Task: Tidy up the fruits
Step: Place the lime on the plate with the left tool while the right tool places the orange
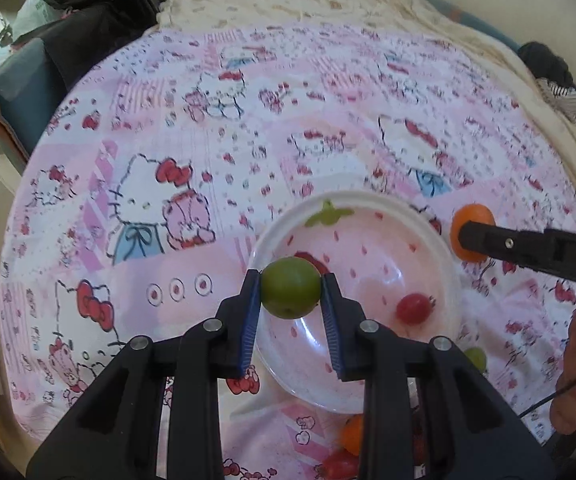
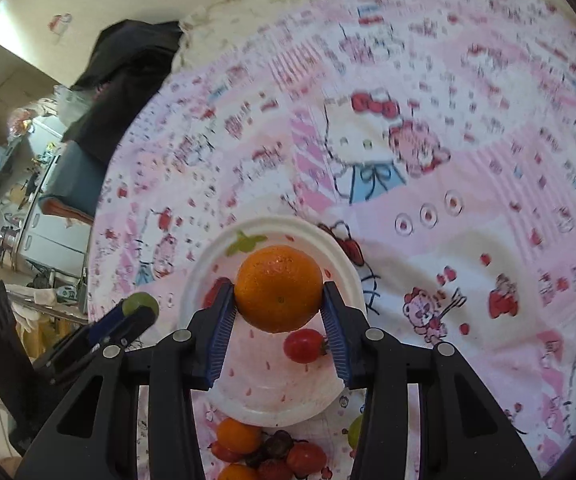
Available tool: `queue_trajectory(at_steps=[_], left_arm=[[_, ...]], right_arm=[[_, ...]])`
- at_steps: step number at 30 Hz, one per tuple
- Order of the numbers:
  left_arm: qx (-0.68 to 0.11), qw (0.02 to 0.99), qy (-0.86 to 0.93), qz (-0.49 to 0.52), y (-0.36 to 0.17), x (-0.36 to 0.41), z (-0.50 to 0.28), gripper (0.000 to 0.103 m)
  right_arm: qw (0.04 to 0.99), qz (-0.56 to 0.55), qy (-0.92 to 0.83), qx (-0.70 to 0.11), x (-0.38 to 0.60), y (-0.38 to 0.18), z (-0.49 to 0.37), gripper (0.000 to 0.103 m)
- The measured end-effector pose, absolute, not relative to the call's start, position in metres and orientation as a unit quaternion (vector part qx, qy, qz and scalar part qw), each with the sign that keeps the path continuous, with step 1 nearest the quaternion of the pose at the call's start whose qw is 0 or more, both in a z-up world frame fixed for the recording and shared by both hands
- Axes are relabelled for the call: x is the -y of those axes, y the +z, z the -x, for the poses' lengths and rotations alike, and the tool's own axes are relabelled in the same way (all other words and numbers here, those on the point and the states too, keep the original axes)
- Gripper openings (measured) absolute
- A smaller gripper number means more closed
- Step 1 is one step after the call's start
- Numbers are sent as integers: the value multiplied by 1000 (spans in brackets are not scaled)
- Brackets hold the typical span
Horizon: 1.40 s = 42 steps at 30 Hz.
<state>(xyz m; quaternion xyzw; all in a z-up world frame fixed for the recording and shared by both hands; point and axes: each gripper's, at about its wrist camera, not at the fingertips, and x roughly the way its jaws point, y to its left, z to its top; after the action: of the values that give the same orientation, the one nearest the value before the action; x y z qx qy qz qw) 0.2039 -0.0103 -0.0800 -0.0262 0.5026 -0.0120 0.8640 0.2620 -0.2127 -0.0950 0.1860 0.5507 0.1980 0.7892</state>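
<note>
Left gripper (image 1: 291, 290) clamps round green fruit (image 1: 291, 287) above white strawberry-print plastic bowl (image 1: 444, 256). Right gripper (image 2: 278, 300) clamps orange mandarin (image 2: 278, 288) above same bowl, near its 12 o'clock rim. Advice: lower each before releasing; avoid small red tomato (image 2: 303, 345) inside.

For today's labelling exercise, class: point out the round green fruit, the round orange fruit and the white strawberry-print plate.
Round green fruit (image 1: 291, 288), left wrist view, its front face.
Round orange fruit (image 2: 279, 288), right wrist view, its front face.
White strawberry-print plate (image 1: 428, 236), left wrist view, its far-right rim.
</note>
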Motion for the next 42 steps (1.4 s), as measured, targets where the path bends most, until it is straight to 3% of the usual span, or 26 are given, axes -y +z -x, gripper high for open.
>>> queue_trajectory(at_steps=[20, 37, 39, 40, 42], left_arm=[[-527, 849, -26, -6, -119, 19, -201, 26], [-539, 842, -27, -9, -124, 17, -203, 28], [-541, 841, -29, -9, -126, 18, -203, 29], [-542, 840, -27, -12, -126, 19, -203, 31], [-537, 843, -25, -18, -125, 21, -201, 48]], right_arm=[[775, -145, 145, -598, 209, -132, -260, 47], [773, -149, 166, -595, 202, -128, -258, 48], [771, -155, 171, -593, 202, -127, -258, 59], [775, -160, 174, -587, 202, -124, -258, 69], [781, -162, 179, -577, 200, -118, -258, 82]])
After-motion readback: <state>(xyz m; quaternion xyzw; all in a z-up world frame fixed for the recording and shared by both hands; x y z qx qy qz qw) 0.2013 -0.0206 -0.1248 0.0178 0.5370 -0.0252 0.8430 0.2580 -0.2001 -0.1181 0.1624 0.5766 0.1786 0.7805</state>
